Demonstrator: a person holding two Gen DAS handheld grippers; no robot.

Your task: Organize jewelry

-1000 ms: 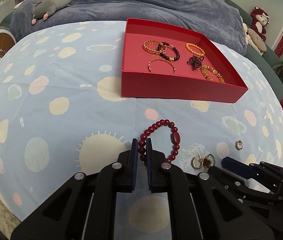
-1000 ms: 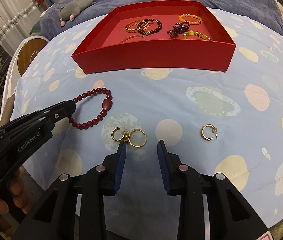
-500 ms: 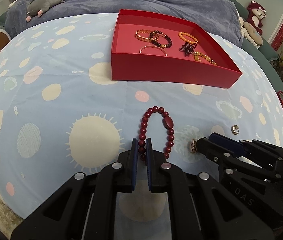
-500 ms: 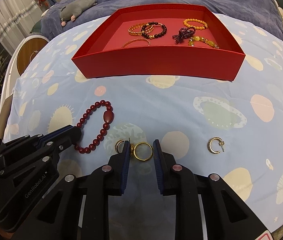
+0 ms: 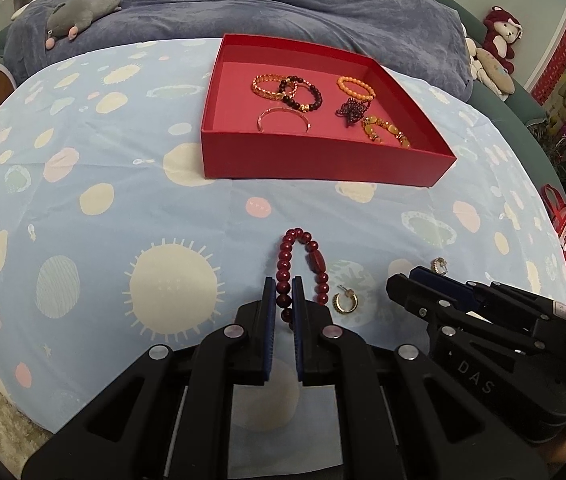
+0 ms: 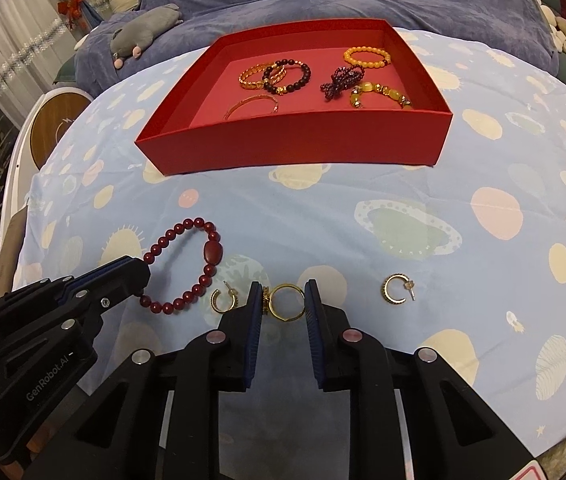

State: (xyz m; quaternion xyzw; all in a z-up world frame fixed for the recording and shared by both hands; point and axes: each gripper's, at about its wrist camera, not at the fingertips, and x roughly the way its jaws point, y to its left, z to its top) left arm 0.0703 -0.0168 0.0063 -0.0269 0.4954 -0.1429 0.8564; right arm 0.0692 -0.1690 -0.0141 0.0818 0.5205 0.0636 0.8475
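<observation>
Left wrist view, lower centre: left gripper (image 5: 283, 300) has its fingers clamped on one strand of the dark red bead bracelet (image 5: 303, 264), which hangs or lies in a narrow loop toward the red tray (image 5: 323, 164); lift-off from the cloth cannot be judged. Right wrist view, bottom centre: right gripper (image 6: 284, 300) has its fingers apart, bracketing the plain gold ring (image 6: 287, 302) and a studded gold band (image 6: 265, 300) pressed against the left finger; neither is squeezed yet. One gold hoop earring (image 6: 225, 300) lies just left of those fingers, a second hoop earring (image 6: 397, 289) well to the right, both on the planet-print cloth (image 6: 403, 200). Tray, upper centre of frame, already contains a gold chain bracelet (image 6: 261, 74), dark bead bracelet (image 6: 289, 76), orange bead bracelet (image 6: 367, 56), thin gold bangle (image 6: 253, 106), garnet cluster (image 6: 341, 78) and amber bead bracelet (image 6: 379, 94). Judgement: roughly halfway; five loose pieces remain outside the tray.
</observation>
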